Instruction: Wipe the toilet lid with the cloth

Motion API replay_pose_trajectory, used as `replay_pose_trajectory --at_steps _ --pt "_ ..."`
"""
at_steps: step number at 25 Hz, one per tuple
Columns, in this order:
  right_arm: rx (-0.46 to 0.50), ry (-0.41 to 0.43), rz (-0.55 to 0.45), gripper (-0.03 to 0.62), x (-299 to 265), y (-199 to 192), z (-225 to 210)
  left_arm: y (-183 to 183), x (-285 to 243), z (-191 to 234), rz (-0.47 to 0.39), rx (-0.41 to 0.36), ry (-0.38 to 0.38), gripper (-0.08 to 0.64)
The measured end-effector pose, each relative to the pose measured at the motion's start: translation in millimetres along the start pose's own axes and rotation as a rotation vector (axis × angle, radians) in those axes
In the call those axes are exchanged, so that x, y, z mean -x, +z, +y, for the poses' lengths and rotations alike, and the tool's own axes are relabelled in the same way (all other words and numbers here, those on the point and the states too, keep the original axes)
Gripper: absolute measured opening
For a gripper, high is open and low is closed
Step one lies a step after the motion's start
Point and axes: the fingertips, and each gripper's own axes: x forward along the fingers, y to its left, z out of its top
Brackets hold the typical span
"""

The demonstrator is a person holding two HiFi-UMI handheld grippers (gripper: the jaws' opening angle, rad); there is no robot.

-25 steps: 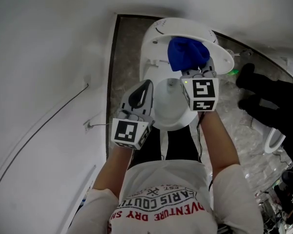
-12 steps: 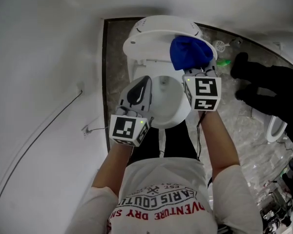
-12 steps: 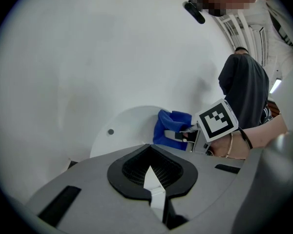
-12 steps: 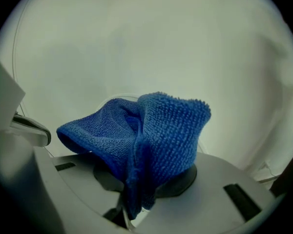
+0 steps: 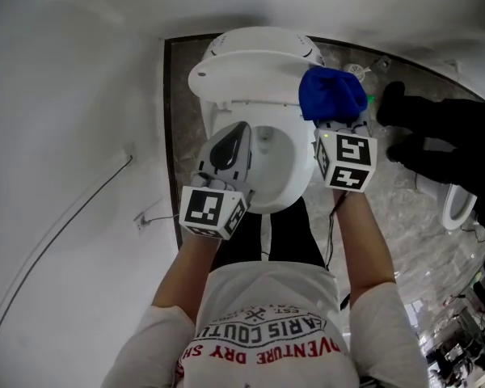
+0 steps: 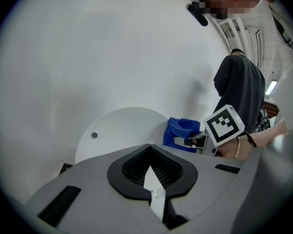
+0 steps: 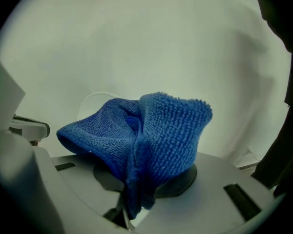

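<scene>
The white toilet stands below me with its lid (image 5: pixel 250 63) raised toward the back wall and the bowl (image 5: pixel 279 172) showing. A crumpled blue cloth (image 5: pixel 331 94) sits at the lid's right edge, and my right gripper (image 5: pixel 340 124) is shut on it. In the right gripper view the cloth (image 7: pixel 151 135) bulges out of the jaws and hides their tips. My left gripper (image 5: pixel 229 142) hovers over the bowl's left rim, shut and holding nothing. From the left gripper view the lid (image 6: pixel 119 130) is a white disc, with the cloth (image 6: pixel 181 130) at its right.
A white wall with a thin cable (image 5: pixel 73 217) runs close along the left. Dark marbled floor (image 5: pixel 184 111) surrounds the toilet. A person in dark clothes (image 5: pixel 444 140) stands at the right, close to the right gripper. A white object (image 5: pixel 457 210) lies further right.
My right gripper has carried the cloth to the right, from the lid's middle to its right edge. The left gripper has stayed over the bowl's left rim.
</scene>
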Motion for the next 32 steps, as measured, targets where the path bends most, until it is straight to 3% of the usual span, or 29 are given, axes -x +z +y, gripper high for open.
replay_pose_trajectory --at_steps 7,10,15,24,32 --pt "0.007 -0.046 0.012 0.094 21.1 -15.1 -11.6 -15.9 1.5 -6.1 -0.006 0.023 -0.022 0.006" --pt "-0.006 -0.025 0.003 0.094 26.0 -22.2 -2.2 -28.0 3.3 2.8 -0.008 0.044 -0.011 0.008" --pt "0.045 0.087 0.006 0.094 13.6 -39.5 56.0 -51.2 24.8 34.8 -0.012 0.065 0.034 0.006" --pt "0.054 0.309 -0.044 0.094 -54.3 -47.5 186.3 -80.9 68.0 125.9 -0.021 0.077 0.181 0.006" --pt "0.098 0.41 -0.107 0.094 -91.9 -36.9 260.0 -90.7 86.4 173.5 -0.045 0.098 0.229 0.007"
